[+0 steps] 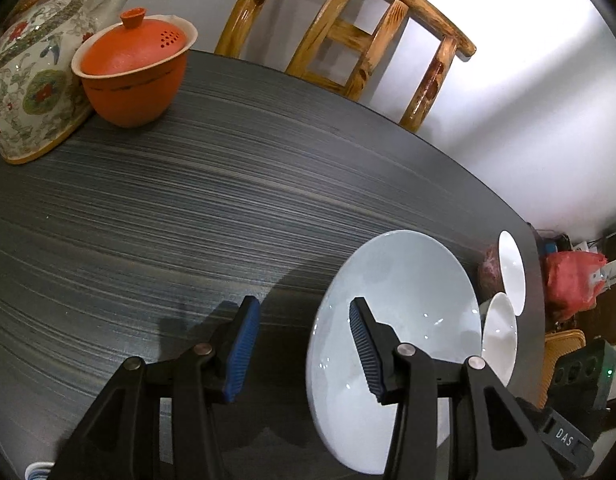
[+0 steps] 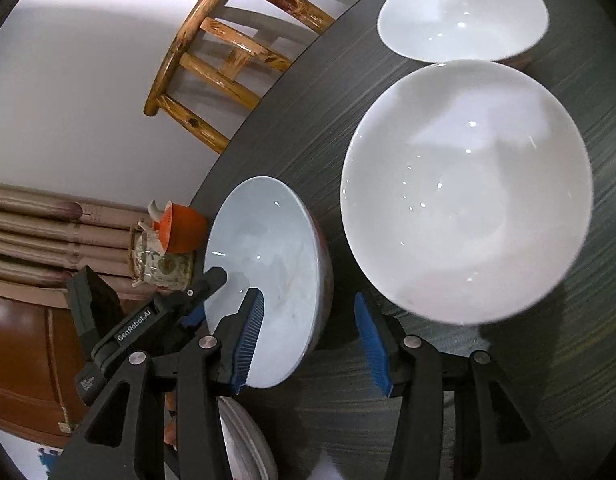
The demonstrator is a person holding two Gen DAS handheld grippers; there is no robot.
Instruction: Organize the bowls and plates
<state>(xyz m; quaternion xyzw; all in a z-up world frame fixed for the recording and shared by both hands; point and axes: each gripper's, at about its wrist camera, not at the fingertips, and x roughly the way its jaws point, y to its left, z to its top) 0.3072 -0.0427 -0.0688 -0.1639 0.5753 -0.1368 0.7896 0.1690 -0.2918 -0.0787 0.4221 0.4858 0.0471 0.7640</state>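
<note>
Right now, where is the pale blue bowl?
The pale blue bowl sits on the dark table, low right in the left wrist view, left of two white bowls. The left gripper straddles its near rim, jaws open.

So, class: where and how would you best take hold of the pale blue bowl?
Grip the pale blue bowl by its thin rim, one pad inside and one outside, on the near edge. It sits upright with flared, open walls, and the left hand-held gripper already straddles that rim, jaws open.
</note>
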